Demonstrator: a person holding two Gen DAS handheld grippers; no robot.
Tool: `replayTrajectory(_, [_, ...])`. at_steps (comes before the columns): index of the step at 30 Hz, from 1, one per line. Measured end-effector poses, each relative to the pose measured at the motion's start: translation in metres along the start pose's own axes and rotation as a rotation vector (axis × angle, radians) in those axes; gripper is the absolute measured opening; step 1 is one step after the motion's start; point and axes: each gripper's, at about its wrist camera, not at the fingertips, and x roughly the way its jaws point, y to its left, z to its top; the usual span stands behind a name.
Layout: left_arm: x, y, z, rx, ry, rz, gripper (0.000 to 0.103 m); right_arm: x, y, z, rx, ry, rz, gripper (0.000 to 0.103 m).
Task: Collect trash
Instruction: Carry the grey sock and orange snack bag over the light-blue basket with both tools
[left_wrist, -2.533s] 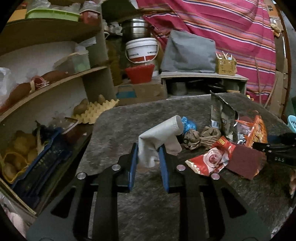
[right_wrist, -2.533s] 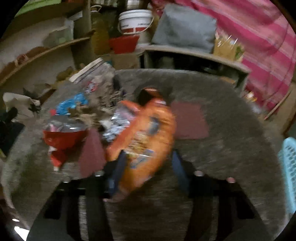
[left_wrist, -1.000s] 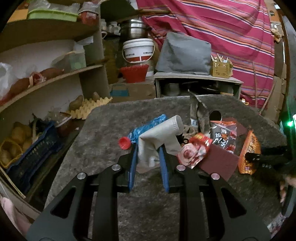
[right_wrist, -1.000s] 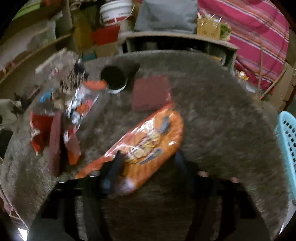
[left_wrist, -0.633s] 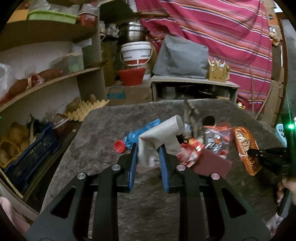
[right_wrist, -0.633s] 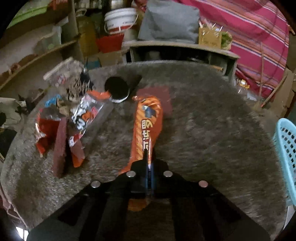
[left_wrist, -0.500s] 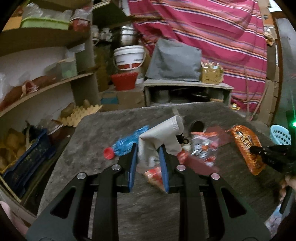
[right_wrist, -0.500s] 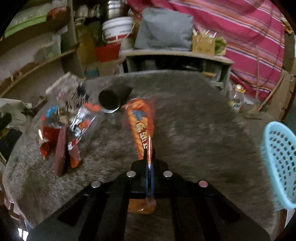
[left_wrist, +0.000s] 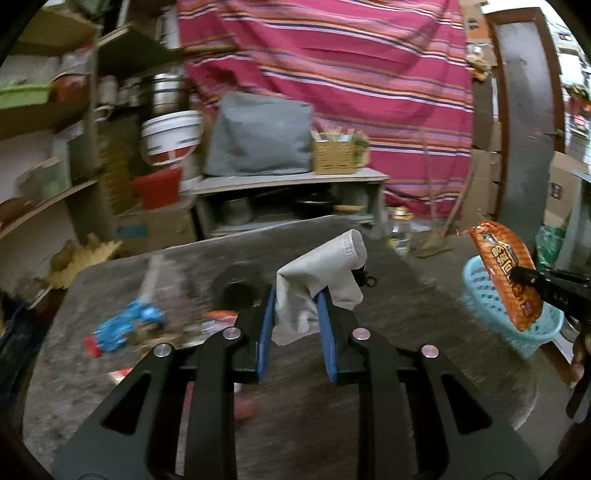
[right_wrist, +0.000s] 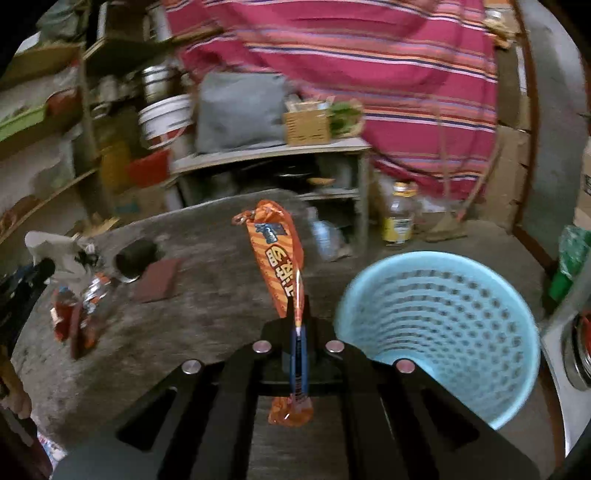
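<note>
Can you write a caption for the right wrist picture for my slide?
Right gripper, jaws shut on an orange snack wrapper, beside a light blue basket.

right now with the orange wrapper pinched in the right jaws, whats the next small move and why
Probably carry the right gripper a little further right, over the pale blue perforated plastic basket, then open. Its jaws are shut on the orange crinkled snack wrapper, which hangs above the grey table edge, left of the basket's rim.
</note>
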Motion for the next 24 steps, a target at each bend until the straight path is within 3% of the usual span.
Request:
replayTrajectory(16, [0.061,-0.179,0.019,0.082,0.028,-0.22,0.022,-0.002,-0.134,0.002,0.118,-0.002,-0.146,0.002])
replayTrajectory(24, [0.093,-0.233,0.02,0.09,0.075,-0.279,0.026,-0.007,-0.157,0.003,0.133,-0.002,-0.2,0.001])
